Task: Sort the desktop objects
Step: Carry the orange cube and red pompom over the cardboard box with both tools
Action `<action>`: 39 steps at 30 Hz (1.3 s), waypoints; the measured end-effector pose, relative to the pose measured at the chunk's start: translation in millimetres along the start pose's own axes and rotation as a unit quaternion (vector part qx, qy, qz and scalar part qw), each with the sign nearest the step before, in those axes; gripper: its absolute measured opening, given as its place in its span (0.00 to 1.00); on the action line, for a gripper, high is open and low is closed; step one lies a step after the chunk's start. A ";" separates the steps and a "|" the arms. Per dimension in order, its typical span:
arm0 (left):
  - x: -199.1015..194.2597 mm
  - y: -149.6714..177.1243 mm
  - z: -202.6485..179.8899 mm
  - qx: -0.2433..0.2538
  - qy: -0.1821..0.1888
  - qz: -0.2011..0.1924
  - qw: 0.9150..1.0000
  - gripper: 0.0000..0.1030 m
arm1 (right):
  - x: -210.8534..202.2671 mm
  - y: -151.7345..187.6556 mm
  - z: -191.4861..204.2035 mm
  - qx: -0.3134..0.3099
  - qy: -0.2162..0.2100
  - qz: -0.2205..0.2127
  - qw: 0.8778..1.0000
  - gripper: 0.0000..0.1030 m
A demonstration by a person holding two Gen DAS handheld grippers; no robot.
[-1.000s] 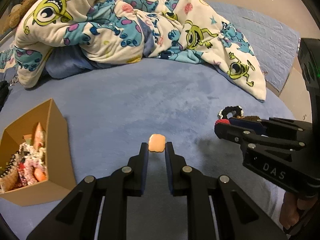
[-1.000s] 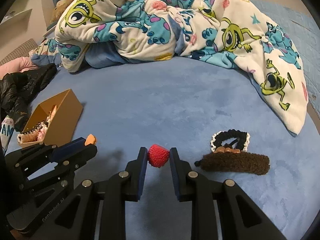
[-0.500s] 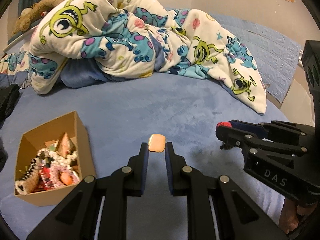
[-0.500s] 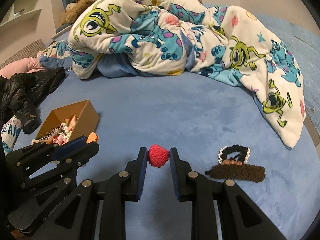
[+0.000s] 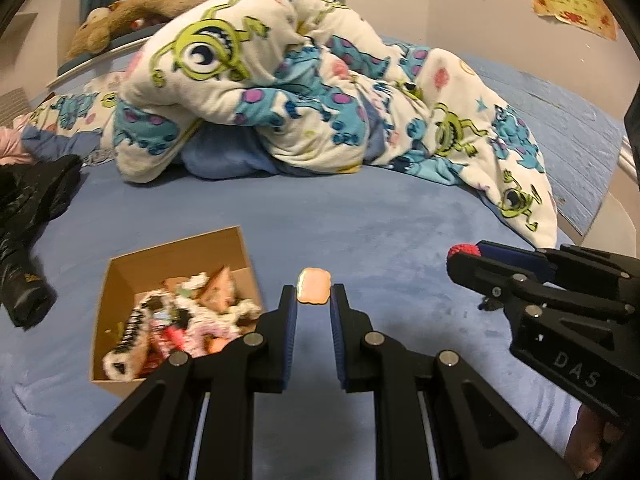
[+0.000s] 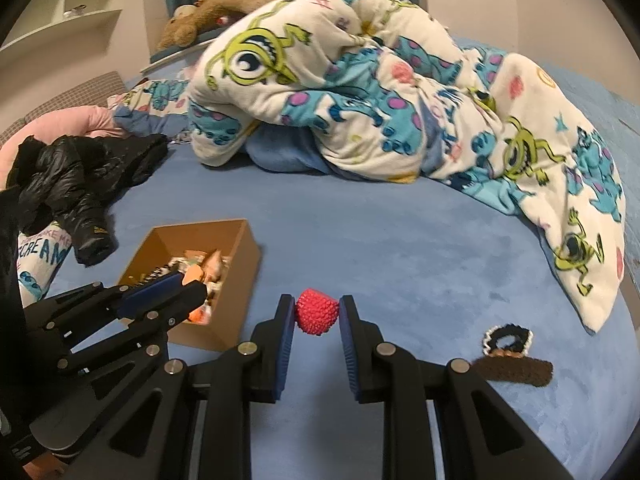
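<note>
My left gripper is shut on a small orange flat piece, held above the blue bed just right of the brown cardboard box, which holds several small accessories. My right gripper is shut on a red knobbly ball, held right of the same box. The left gripper also shows in the right wrist view over the box's near edge. The right gripper shows in the left wrist view. A black-and-white scrunchie and a brown fuzzy hair clip lie on the bed at the right.
A crumpled monster-print blanket fills the back of the bed. A black jacket lies at the left, with a plush toy behind. The bed edge and wall are at the right.
Both grippers have lifted and swung left toward the box, each still holding its object. The box now sits closer to the middle of both views.
</note>
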State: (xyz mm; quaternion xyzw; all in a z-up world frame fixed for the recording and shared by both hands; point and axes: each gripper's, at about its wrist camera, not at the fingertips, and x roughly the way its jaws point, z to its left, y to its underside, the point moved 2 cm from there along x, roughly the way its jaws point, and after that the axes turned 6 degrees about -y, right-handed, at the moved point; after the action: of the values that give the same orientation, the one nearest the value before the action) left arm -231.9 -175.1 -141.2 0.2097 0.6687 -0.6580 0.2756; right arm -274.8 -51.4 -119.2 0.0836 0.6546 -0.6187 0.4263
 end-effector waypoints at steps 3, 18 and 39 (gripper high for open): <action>-5.4 1.3 15.0 -0.007 -0.009 -0.001 1.000 0.16 | 2.6 -4.8 20.1 -0.010 -0.008 -0.001 1.000 0.22; -22.2 11.0 104.3 -0.046 -0.068 -0.003 0.997 0.16 | 18.8 -22.1 106.2 -0.049 -0.039 -0.001 0.998 0.22; -0.6 18.6 165.4 -0.059 -0.093 0.004 0.994 0.16 | 61.5 -32.7 157.2 -0.067 -0.048 0.012 0.997 0.22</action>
State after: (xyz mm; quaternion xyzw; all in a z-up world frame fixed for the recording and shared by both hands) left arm -204.1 -338.9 -152.1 0.1333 0.6770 -0.6329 0.3513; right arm -262.4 -222.8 -115.4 0.0335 0.6724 -0.5715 0.4692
